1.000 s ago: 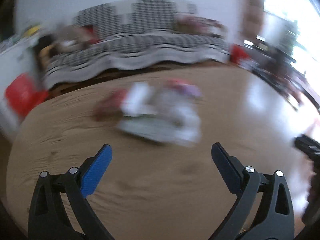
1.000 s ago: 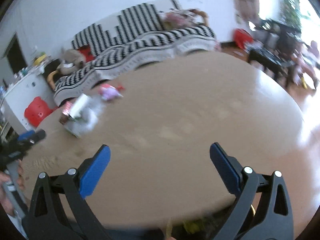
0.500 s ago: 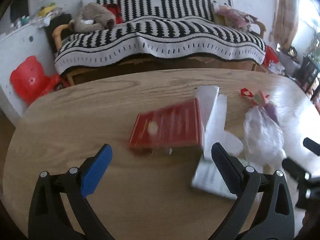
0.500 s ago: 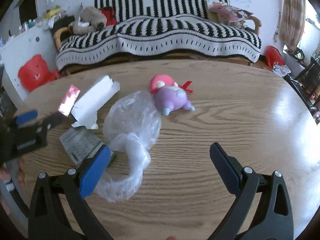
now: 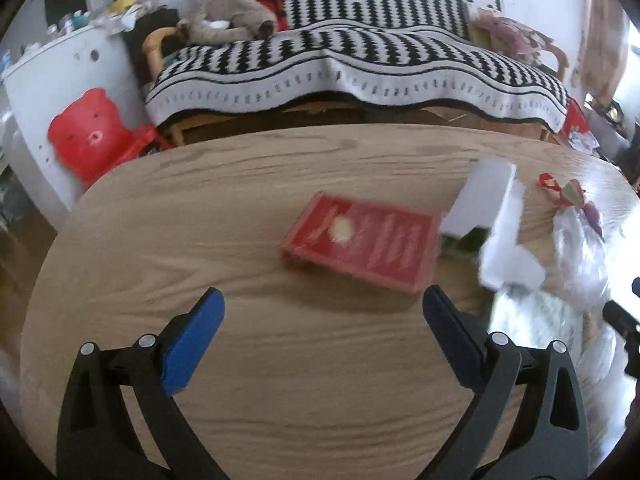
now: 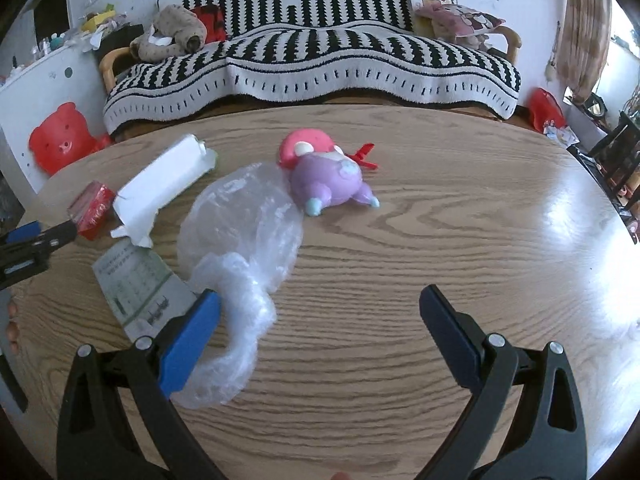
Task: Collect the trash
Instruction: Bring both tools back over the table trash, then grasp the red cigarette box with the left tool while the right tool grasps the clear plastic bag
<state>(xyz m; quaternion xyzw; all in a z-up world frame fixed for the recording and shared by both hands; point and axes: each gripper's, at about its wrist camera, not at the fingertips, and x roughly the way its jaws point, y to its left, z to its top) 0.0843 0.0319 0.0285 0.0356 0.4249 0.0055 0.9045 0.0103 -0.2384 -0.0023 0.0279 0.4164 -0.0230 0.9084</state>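
Note:
A flat red packet [image 5: 362, 242] lies on the wooden table [image 5: 200, 208], just beyond my open left gripper [image 5: 320, 320]. To its right are a torn white box [image 5: 486, 204], a printed leaflet [image 5: 536, 316] and a clear plastic bag [image 5: 580, 256]. In the right wrist view my right gripper [image 6: 320, 312] stands open and empty, its left finger beside the clear plastic bag [image 6: 244, 228] and the printed leaflet [image 6: 136, 288]. The white box [image 6: 164, 184] and red packet [image 6: 92, 208] lie further left. The left gripper's tip [image 6: 36, 240] shows at the left edge.
A pink and purple plush toy [image 6: 328, 172] with a red scrap [image 6: 364, 156] lies mid-table. Behind the table stands a sofa under a black-and-white striped throw [image 6: 312, 60]. A red bear-shaped stool [image 5: 86, 132] and white cabinet [image 5: 52, 80] are on the left.
Both views swung from a blurred sweep to settle on the trash pile. The left gripper has closed in on the red packet; the right one has edged nearer the plastic bag. Both stay open.

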